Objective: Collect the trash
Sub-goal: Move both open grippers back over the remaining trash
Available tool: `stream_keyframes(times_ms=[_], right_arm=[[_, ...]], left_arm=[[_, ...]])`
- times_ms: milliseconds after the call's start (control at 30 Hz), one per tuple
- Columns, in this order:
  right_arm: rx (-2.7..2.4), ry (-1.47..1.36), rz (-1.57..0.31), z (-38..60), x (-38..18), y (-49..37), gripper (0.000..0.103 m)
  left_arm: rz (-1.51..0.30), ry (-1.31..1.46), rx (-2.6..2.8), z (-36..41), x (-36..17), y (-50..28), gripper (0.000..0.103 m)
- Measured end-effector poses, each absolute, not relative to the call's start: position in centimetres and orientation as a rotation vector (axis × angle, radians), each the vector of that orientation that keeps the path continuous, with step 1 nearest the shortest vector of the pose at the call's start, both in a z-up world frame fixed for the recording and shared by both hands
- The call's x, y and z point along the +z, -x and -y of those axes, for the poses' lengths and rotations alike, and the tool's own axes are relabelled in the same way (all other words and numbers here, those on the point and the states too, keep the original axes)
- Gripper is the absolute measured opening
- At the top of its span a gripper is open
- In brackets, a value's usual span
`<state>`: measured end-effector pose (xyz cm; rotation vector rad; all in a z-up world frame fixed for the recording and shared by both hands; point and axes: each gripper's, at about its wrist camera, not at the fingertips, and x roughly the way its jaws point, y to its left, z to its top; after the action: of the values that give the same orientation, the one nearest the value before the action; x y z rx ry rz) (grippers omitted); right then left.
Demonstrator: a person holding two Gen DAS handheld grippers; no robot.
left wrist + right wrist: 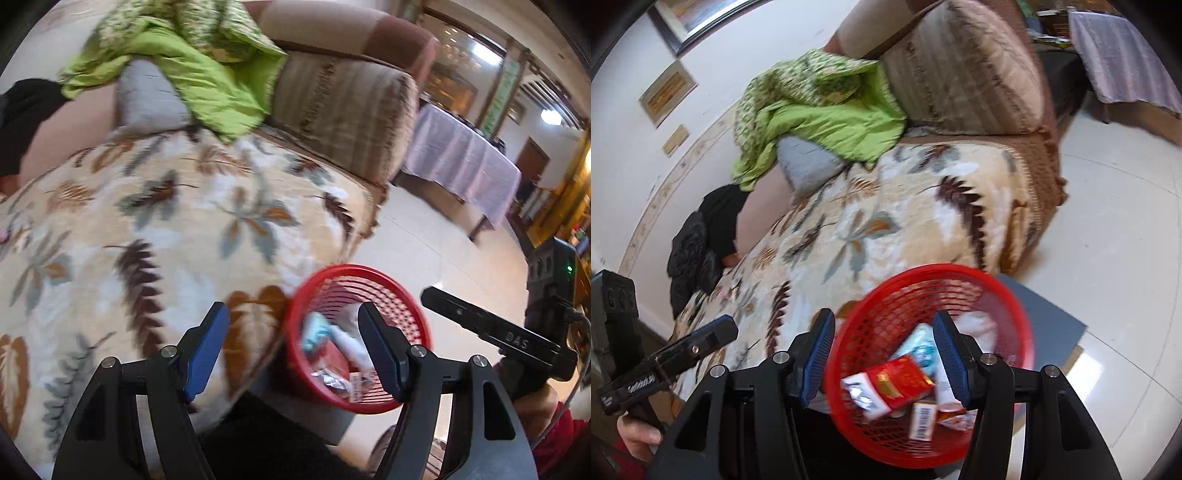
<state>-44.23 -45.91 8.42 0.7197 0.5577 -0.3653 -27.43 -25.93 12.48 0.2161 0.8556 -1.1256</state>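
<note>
A red mesh basket (pixel 354 267) stands on the floor against the sofa's front edge. Through the right wrist view I look down into the basket (pixel 942 267). In it lie a red packet (pixel 901 380), a white and silver wrapper (pixel 864 395), a teal pack (pixel 919 347) and a carton with a barcode (pixel 921 421). My right gripper (pixel 886 362) hangs over the basket, open, with nothing pressed between its blue pads. Open as well, my left gripper (pixel 291 354) hovers over the sofa edge and the basket's left rim with nothing in it. The picture is blurred.
A sofa carries a leaf-patterned blanket (pixel 905 221), a green quilt (pixel 820 122), a grey pillow (pixel 805 162) and a black jacket (pixel 701 236). A grey mat (pixel 1052 314) lies under the basket on the pale tiled floor (pixel 1126 221). A table with a lilac cloth (pixel 461 162) stands behind.
</note>
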Motion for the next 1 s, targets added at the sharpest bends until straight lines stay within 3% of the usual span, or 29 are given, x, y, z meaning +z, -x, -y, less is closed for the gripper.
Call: stream_keyframes(times_ms=[567,800,1000], right_arm=[[0.007,-0.521,-0.705,34.3,11.4,25.7,0.066],[0.073,-0.482,-0.794,30.4,11.0,13.0,0.074],[0.093,-0.33,-0.88,26.2,10.1,-0.2,0.08]], left_arm=[[-0.813,-0.001,-0.481,7.3,10.2,9.2,0.071],[-0.781,0.009,-0.286,2.3,6.9,4.8,0.071],[-0.75,0.051,-0.222,0.5,7.2,3.2,0.071]])
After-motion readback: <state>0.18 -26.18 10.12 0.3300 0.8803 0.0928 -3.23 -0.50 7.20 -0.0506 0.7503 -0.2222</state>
